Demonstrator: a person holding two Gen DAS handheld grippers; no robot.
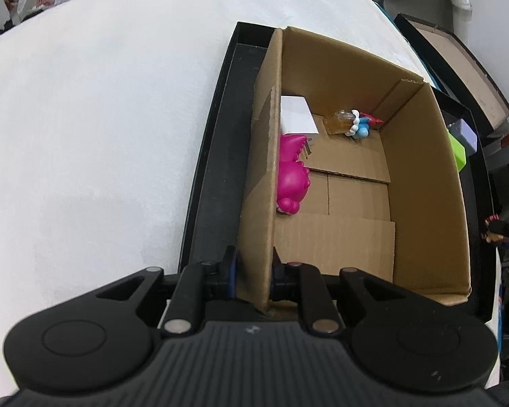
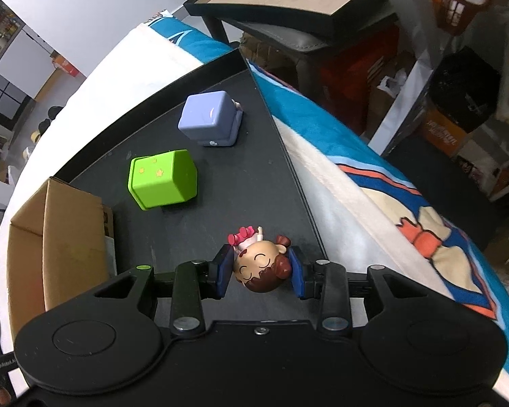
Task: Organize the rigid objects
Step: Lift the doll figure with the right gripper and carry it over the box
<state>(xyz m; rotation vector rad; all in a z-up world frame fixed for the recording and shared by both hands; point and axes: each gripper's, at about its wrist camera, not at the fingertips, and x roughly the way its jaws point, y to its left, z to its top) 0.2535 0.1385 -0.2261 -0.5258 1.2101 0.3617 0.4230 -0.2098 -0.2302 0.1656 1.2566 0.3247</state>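
- Left gripper (image 1: 252, 273) points steeply down; its fingers (image 1: 230, 268) are pinched shut on the near wall of the cardboard box (image 1: 424, 176), one pad outside, one inside.
- Box sits in a black tray (image 1: 217, 169) on a white tabletop (image 1: 101, 118).
- Inside the box: pink toy figure (image 1: 290, 179) against the left wall, white block (image 1: 297, 118) beyond it, small blue-and-white figure (image 1: 359, 125) near the far corner.
- Right gripper (image 2: 260, 268) tilts steeply down over the tray; blue pads clamp the head of a brown-haired doll figurine (image 2: 261, 266), face up, feet pointing away.
- Green cube (image 2: 163, 179) and lavender cube (image 2: 210, 118) rest on the tray beyond the figurine, apart from it.
- No legible writing on these things.
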